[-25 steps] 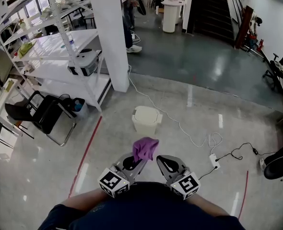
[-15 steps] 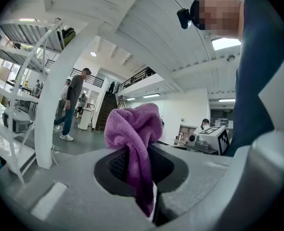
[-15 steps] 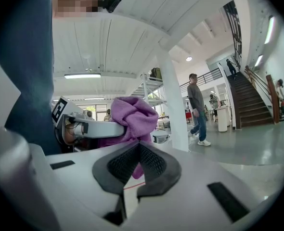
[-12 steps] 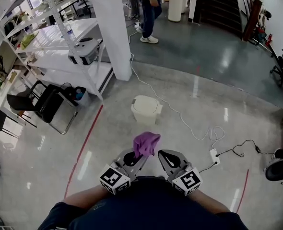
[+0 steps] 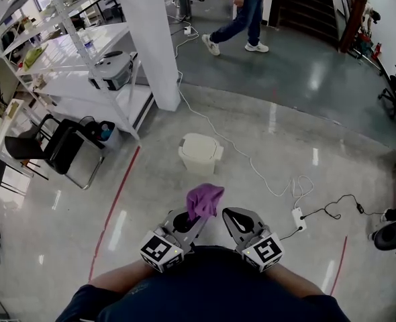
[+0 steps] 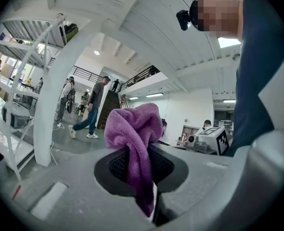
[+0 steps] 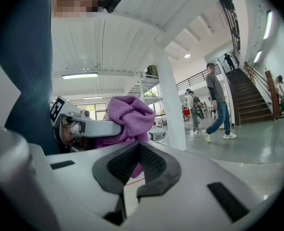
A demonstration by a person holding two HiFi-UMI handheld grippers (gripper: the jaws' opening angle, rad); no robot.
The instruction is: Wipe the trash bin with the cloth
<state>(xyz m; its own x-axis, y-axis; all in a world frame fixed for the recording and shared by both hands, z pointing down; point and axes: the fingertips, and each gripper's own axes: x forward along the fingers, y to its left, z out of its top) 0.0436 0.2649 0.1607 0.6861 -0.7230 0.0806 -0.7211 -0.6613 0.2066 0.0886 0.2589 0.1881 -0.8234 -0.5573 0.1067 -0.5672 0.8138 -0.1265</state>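
A small cream trash bin (image 5: 200, 152) with a closed lid stands on the grey floor ahead of me. My left gripper (image 5: 192, 220) is shut on a purple cloth (image 5: 203, 200) that bunches above its jaws; in the left gripper view the cloth (image 6: 135, 150) is pinched between the closed jaws of my left gripper (image 6: 141, 177). My right gripper (image 5: 233, 223) sits beside it, shut with nothing held; the right gripper view shows my right gripper (image 7: 135, 170) closed, with the cloth (image 7: 127, 117) off to its left. Both grippers are held close to my body, well short of the bin.
A white pillar (image 5: 152, 39) and white shelving (image 5: 70, 66) stand at the left, with black chairs (image 5: 57, 156) below them. A white cable (image 5: 252, 170) runs past the bin to a power strip (image 5: 296, 221). A person (image 5: 241, 15) walks across the far floor. A red floor line (image 5: 114, 210) runs at the left.
The person in the background has walked from left to right. The view has shifted slightly, with the bin a little nearer. Both grippers and the cloth keep their pose.
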